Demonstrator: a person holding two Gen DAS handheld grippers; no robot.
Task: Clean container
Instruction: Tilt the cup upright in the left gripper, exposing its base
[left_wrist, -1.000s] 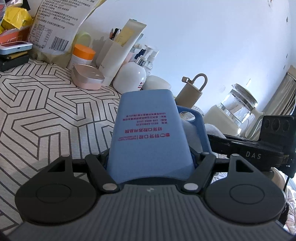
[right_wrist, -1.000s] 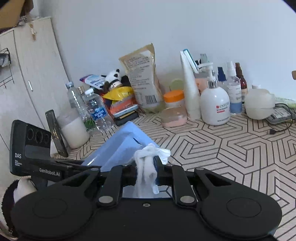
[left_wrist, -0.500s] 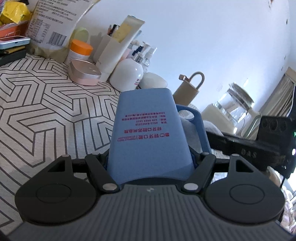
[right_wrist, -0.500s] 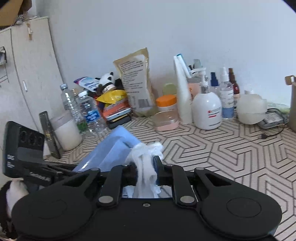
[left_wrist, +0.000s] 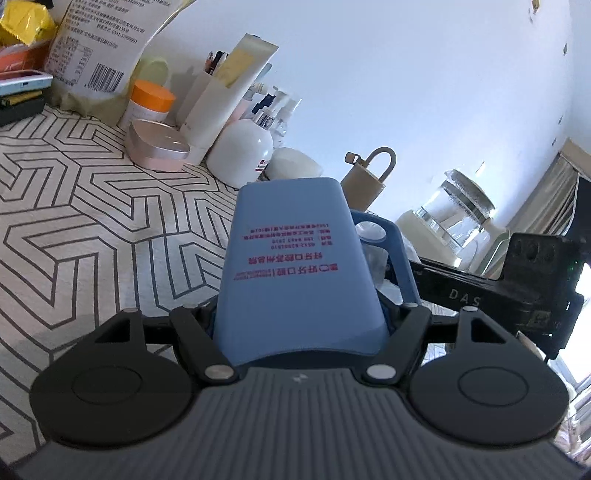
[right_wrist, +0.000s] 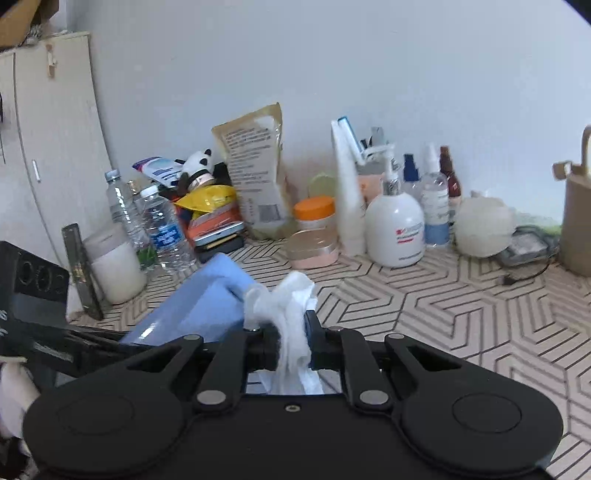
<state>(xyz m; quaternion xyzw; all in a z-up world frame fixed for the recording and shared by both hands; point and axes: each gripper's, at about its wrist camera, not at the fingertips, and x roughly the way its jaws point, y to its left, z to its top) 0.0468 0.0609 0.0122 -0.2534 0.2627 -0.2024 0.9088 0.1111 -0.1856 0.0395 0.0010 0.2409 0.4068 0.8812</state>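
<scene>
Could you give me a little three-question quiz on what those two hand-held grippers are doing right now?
1. True or false: the left gripper is closed on the blue container.
2. What does the right gripper hold? A) a water bottle B) a white cloth C) an orange-lidded jar
3. Fill in: the printed text on the blue container is ____ in colour.

Key:
1. True; its fingers clamp the container's two sides.
2. B; the white cloth is pinched between its jaws, beside the open container.
3. Red.
</scene>
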